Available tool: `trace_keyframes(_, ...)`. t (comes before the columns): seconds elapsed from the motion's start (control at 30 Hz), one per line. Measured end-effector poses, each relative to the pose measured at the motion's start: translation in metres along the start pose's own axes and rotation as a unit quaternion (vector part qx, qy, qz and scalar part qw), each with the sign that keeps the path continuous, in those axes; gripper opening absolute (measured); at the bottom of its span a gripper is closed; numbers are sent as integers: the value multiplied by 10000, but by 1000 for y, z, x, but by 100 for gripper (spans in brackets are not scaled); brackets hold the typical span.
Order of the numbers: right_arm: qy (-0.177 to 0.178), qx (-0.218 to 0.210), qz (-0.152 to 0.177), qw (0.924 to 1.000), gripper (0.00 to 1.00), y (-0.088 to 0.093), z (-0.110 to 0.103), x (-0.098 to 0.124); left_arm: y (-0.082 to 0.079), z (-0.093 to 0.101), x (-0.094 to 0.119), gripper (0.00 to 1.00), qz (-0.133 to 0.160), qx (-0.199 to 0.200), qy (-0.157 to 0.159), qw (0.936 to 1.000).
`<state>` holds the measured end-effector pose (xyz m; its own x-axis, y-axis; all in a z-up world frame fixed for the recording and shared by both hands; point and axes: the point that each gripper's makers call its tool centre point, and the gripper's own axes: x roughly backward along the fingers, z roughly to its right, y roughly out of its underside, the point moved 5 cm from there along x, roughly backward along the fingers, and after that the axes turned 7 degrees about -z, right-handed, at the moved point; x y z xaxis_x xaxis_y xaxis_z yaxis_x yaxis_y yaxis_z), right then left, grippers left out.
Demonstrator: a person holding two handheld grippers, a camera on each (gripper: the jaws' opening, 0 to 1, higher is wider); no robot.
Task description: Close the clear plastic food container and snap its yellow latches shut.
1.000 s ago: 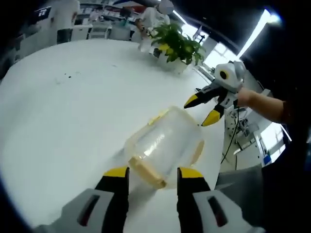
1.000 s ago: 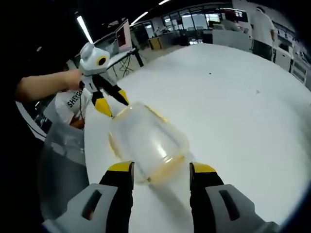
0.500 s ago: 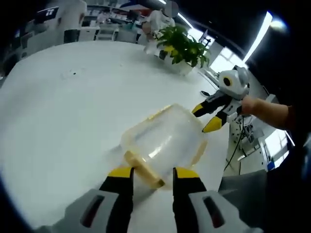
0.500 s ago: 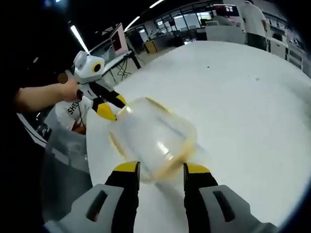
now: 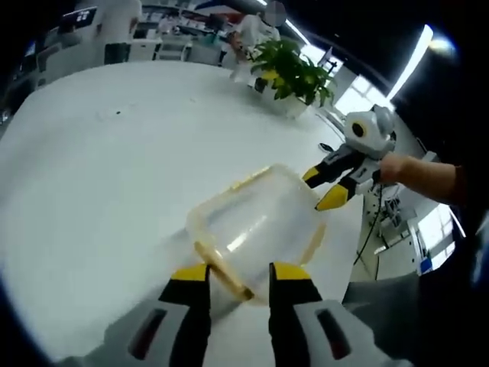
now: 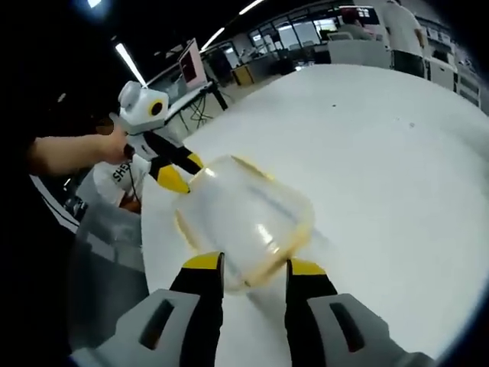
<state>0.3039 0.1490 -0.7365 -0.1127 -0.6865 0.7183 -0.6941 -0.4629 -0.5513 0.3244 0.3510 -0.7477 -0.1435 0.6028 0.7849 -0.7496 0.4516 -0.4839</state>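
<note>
The clear plastic container (image 5: 256,225) with a yellowish rim lies on the white table (image 5: 107,160). At the bottom of the left gripper view, my left gripper (image 5: 238,274) has its jaws closed in on the near yellow latch (image 5: 221,269). My right gripper (image 5: 324,188) pinches the container's far end. Seen from the right gripper view, the container (image 6: 244,218) has its near rim clamped between the jaws of my right gripper (image 6: 254,266). My left gripper (image 6: 182,171) holds the opposite end, with a hand behind it.
A potted green plant (image 5: 289,70) stands at the table's far side. People and desks (image 5: 114,30) are beyond it. The table edge (image 6: 149,252) runs close beside the container, with a grey seat (image 6: 99,267) below it.
Both pairs of jaws have narrowed onto the container's ends. The container has shifted slightly between them. Both cameras moved a little closer.
</note>
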Motion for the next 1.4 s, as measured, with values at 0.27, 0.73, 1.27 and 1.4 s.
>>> trace_keyframes(0.27, 83, -180, 38, 9998, 30, 6, 15, -3, 4, 2, 2, 24, 113, 236, -51, 9996)
trace_keyframes(0.73, 666, 735, -378, 9944, 33, -2, 9, 0, 0, 8, 5, 27, 367, -248, -638, 9970)
trace_keyframes(1.27, 715, 2324, -314, 9695, 36, -33, -5, -3, -25, 35, 8, 22, 295, -2253, -975, 9690)
trace_keyframes(1.4, 537, 2464, -355, 9670, 36, -38, -15, -15, -34, 48, -6, 24, 226, -2720, -675, 9596)
